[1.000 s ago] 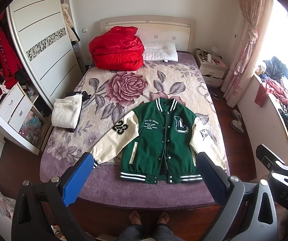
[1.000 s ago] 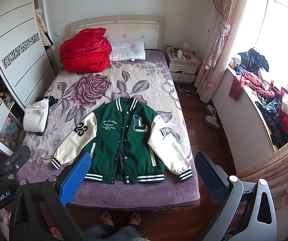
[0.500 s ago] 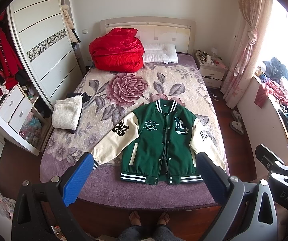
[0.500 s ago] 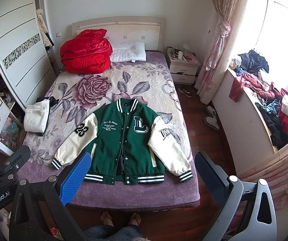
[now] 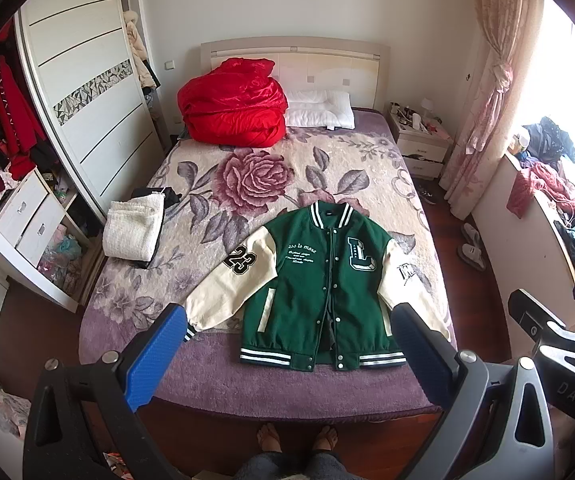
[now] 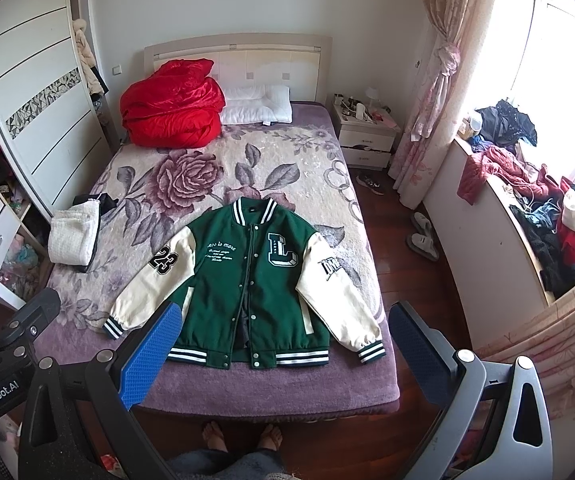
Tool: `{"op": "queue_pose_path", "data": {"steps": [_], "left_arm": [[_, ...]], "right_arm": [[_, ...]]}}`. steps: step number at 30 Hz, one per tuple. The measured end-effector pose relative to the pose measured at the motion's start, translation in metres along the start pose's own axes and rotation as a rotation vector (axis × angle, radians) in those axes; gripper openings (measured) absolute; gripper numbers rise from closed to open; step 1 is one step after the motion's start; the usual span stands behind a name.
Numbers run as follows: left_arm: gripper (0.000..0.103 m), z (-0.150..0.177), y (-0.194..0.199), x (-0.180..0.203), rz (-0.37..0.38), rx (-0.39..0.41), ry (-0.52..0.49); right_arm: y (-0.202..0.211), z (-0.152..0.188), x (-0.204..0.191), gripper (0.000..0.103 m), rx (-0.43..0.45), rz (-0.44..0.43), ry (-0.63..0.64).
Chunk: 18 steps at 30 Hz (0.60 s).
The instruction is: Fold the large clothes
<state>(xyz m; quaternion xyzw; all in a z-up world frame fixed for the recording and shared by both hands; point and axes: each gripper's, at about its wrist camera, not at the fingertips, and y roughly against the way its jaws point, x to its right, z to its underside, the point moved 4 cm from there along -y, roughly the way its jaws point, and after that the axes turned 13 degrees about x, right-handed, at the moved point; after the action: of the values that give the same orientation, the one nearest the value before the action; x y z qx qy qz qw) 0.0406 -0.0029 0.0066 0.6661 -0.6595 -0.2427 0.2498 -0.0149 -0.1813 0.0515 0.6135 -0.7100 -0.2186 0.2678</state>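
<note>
**Folding not yet begun**

At the left edge of the bed (image 5: 247, 392), a folded white towel (image 5: 133, 232) is lying untouched. The left gripper (image 5: 287, 344) is being held wide apart, gripping nothing. The green varsity jacket (image 6: 247, 280) is lying flat, sleeves spread (front up, snaps partly undone). The right gripper (image 6: 283, 344) is likewise being held apart and empty. Every fold is judged outstanding.

Green jacket (image 6: 243, 280) with cream sleeves and striped trim is lying on a rose-patterned blanket (image 6: 191, 176) edged in purple, a red duvet (image 6: 171, 116) sitting beside a white pillow (image 6: 257, 110)
</note>
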Motion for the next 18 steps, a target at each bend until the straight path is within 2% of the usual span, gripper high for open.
{"op": "queue_pose_path", "data": {"steps": [15, 18], "left_arm": [[0.103, 0.001, -0.003, -0.001, 0.002, -0.001, 0.000], [0.103, -0.005, -0.019, -0.004, -0.009, 0.011, -0.012]], "right_arm": [[-0.002, -0.006, -0.007, 0.103, -0.005, 0.001, -0.010], [-0.012, -0.010, -0.007, 0.103, -0.014, 0.000, -0.050]]}}
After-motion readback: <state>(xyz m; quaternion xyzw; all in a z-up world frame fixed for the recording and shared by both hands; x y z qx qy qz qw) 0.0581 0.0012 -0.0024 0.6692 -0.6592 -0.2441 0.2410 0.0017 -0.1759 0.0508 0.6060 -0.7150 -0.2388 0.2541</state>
